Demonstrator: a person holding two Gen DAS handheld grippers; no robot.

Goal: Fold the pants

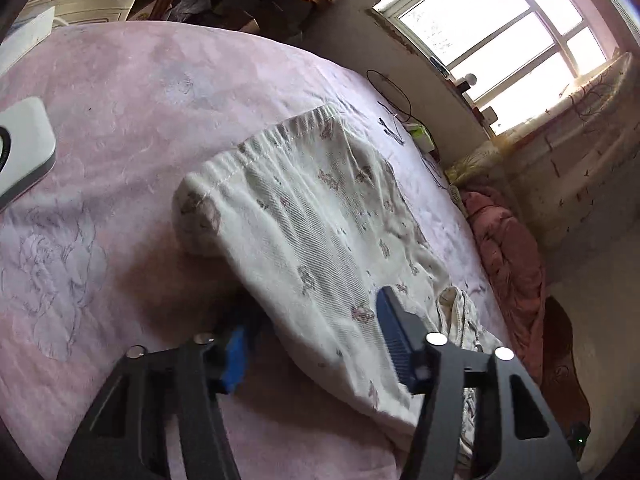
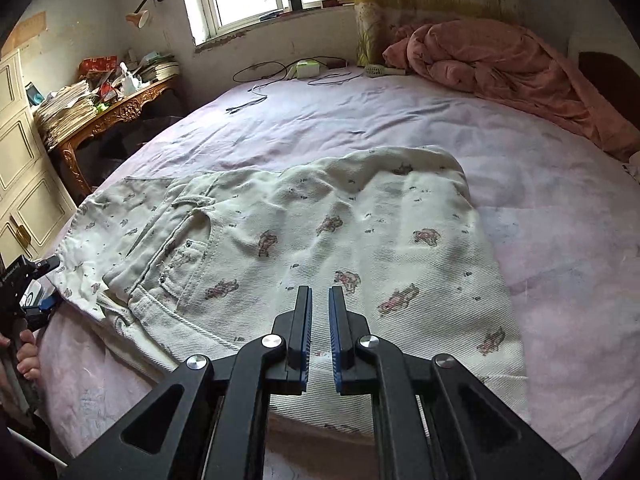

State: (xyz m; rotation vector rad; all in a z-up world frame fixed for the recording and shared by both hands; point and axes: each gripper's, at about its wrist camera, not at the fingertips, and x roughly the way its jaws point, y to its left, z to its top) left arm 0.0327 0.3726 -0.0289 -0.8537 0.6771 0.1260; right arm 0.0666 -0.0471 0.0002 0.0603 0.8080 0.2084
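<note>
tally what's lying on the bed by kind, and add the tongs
pants: 1
pink quilt, bunched at the far end: 1
green and white box: 1
white hairbrush: 1
black cables: a tangle, counted as 1; the number of leads cannot be told
tongs: 2, left and right
total: 7

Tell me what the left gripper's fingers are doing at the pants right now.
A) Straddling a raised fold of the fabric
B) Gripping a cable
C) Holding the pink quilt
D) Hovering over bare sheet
A: in the left wrist view the left gripper has a lifted fold of the pants running between its blue fingers.
</note>
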